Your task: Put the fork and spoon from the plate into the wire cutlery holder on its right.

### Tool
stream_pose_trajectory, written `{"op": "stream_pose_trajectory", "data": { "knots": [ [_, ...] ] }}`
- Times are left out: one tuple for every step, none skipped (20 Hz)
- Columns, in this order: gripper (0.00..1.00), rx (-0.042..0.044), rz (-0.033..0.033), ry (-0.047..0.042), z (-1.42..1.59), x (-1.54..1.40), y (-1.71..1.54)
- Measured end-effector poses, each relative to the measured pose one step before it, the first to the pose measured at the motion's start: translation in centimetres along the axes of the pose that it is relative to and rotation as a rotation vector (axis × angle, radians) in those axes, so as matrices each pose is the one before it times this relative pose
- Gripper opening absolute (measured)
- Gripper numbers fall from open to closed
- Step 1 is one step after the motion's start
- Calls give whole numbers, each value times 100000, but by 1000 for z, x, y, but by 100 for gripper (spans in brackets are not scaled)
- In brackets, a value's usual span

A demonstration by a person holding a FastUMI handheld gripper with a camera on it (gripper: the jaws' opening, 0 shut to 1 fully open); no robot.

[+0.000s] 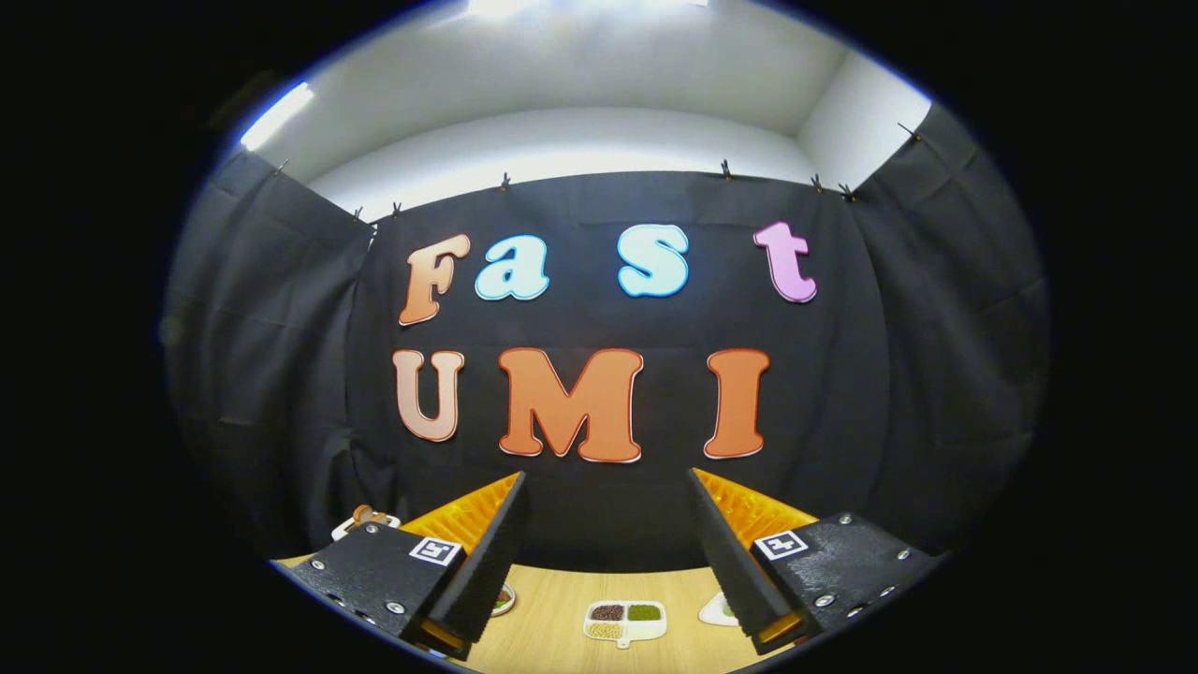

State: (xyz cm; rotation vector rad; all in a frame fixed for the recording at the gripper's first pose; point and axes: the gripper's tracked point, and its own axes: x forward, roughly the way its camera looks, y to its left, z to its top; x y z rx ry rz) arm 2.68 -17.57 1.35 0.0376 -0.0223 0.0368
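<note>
Above the desk we hang with the tongs spread wide, nothing between the fingers, and we are looking more at the black cloth wall than at the work below. Down between the fingers, on the pale wooden desk, we spot a small white divided dish with dark, green and pale fillings in its compartments. Just beside the left finger we catch the edge of a round plate, mostly hidden by that finger; whether the fork and spoon lie on it we cannot tell. By the right finger, a sliver of another white dish peeks out. Beyond the left finger's mount, near the wall, sits a small white piece with something brown on top.
</note>
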Motion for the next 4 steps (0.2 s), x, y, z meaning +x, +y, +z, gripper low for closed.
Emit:
{"op": "stream_pose_trajectory", "data": {
  "knots": [
    [98,-1669,-67,-1595,348,-324,139],
    [98,-996,-300,-1366,185,-257,248],
    [98,-207,-380,-1312,191,-173,150],
    [98,252,-484,-1458,373,35,-6]
  ]
}}
